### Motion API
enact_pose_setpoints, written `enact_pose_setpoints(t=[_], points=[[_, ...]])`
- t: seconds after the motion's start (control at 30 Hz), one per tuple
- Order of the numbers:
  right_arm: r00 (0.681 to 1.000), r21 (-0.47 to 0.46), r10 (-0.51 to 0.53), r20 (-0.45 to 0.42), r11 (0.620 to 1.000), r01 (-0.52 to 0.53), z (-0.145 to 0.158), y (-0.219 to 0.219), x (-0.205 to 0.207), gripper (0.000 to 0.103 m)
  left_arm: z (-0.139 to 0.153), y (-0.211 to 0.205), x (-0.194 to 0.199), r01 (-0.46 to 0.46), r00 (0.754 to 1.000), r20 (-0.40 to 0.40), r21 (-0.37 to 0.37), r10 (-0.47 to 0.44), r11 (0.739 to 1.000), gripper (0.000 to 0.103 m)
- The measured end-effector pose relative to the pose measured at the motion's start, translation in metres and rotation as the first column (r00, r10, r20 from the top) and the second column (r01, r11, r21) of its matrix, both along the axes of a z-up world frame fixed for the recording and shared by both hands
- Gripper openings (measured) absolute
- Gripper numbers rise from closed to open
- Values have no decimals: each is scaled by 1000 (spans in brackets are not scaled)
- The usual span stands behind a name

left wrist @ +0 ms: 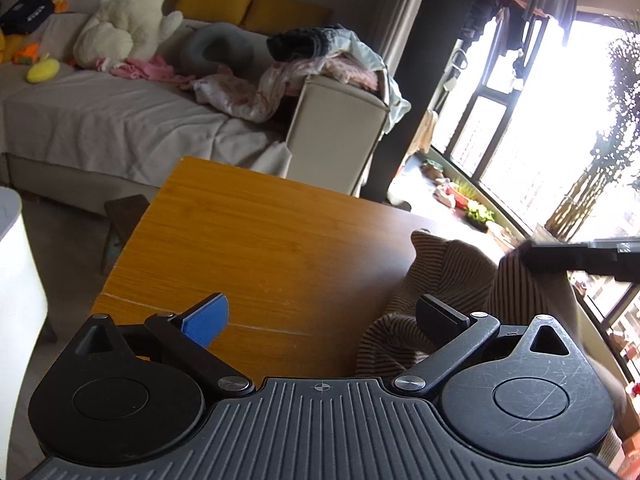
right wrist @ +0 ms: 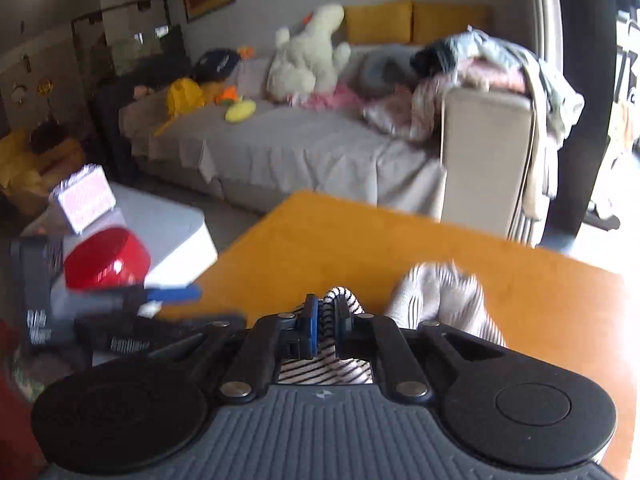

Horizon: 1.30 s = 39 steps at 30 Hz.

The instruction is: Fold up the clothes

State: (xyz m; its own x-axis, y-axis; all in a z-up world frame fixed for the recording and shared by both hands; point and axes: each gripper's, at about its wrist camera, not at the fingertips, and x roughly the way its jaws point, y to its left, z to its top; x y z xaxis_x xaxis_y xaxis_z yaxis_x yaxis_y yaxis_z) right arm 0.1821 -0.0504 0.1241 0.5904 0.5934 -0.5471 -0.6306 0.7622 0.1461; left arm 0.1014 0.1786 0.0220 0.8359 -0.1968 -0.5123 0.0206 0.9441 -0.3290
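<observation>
A striped brown-and-white garment (left wrist: 452, 280) lies crumpled on the wooden table (left wrist: 248, 240) at the right. My left gripper (left wrist: 320, 316) is open and empty above the table, just left of the cloth; its right finger (left wrist: 440, 316) is in front of the fabric. My right gripper (right wrist: 326, 320) is shut on a fold of the striped garment (right wrist: 440, 296) and holds it above the table (right wrist: 520, 280). The right gripper also shows in the left wrist view (left wrist: 580, 256), lifting the cloth's edge. The left gripper shows blurred at the left of the right wrist view (right wrist: 168, 300).
A grey sofa (left wrist: 120, 120) with a white plush toy (left wrist: 128, 24), yellow cushions and a heap of clothes (left wrist: 320, 60) stands beyond the table. A window (left wrist: 540, 120) is at the right. A red bowl (right wrist: 106, 264) and a white box sit left of the table.
</observation>
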Motion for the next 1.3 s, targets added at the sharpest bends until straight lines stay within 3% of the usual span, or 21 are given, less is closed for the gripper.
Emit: enact_pose_setpoints(t=[0.23,0.33,0.43,0.5,0.57,0.7,0.73,0.77,0.83,0.97,1.03,1.17,1.23,1.3], points=[[1000,64,12,-17,998,-11,-2,57,68,14,6,15,0,-45,999,-2,19,45,999,103],[998,10,-43,52,999,42,-7,45,62,25,1,9,5,-22,1000,-15,39,22,999,103],[983,-146,-135,125,977,153,-28,20,48,32,-8,-3,14,10,999,-32,51,-8,999,103],[979,-225,-146,142,958,176,-48,6,36,44,-12,-11,18,32,999,-39,50,-30,998,103],[984,-279,-135,119,946,164,-71,-7,22,63,-15,-21,21,55,998,-41,55,-53,997,103],[984,-401,-139,108,900,171,-114,-17,7,62,-7,-38,18,54,998,12,87,-56,995,103],[986,-422,-131,108,892,164,-120,-17,7,43,-2,-42,17,51,998,35,95,-55,994,103],[988,-430,-113,109,891,149,-122,-19,6,17,2,-46,15,50,997,58,100,-56,994,102],[985,-430,-94,146,891,149,-117,-28,6,13,12,-53,11,70,991,104,97,-80,993,102],[948,-381,-156,277,888,257,-87,-56,18,12,24,-72,8,114,976,173,124,-135,986,102],[923,-348,-230,309,876,334,-77,-77,38,12,19,-83,19,155,974,145,139,-175,978,102],[917,-363,-324,232,846,391,-102,-104,80,13,-6,-97,50,181,981,38,167,-190,969,102],[916,-403,-347,203,823,401,-123,-112,92,14,-16,-91,63,141,989,5,194,-145,971,102],[907,-425,-363,213,801,421,-133,-121,93,24,-25,-85,75,100,995,-23,223,-98,970,102]])
